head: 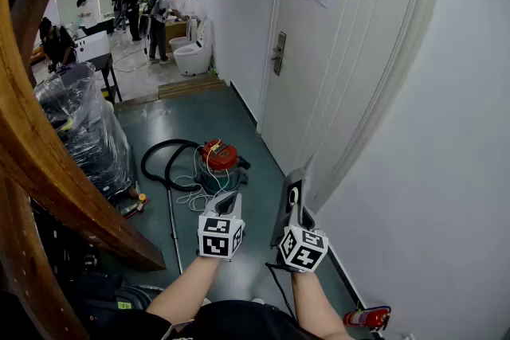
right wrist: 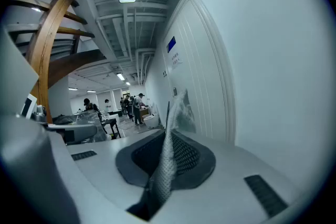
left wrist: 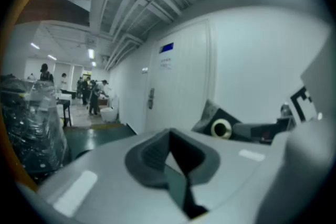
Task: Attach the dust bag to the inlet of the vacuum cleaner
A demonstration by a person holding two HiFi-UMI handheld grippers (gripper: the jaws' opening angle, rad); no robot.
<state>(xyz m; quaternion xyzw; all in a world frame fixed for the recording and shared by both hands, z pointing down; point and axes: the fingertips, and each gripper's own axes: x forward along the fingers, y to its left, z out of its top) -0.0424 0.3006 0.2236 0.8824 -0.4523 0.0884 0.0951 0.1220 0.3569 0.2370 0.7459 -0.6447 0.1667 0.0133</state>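
Observation:
A red vacuum cleaner point(head: 219, 156) sits on the green floor with its black hose point(head: 163, 159) looped to its left. My right gripper point(head: 293, 211) is shut on the grey dust bag point(head: 290, 199), a flat bag whose collar has a round hole. In the right gripper view the bag's woven fabric point(right wrist: 169, 155) stands pinched between the jaws. The bag's collar point(left wrist: 221, 127) also shows in the left gripper view, off to the right. My left gripper point(head: 229, 201) is shut with nothing in it, hovering above the vacuum's near side; its jaws meet in the left gripper view point(left wrist: 176, 165).
A white door point(head: 319, 52) and a white wall close the right side. A wooden stair beam point(head: 48, 163) and plastic-wrapped goods point(head: 80, 131) stand at the left. A metal wand point(head: 174, 223) and white cord point(head: 195, 193) lie on the floor. A fire extinguisher point(head: 368, 318) lies near. People stand far back.

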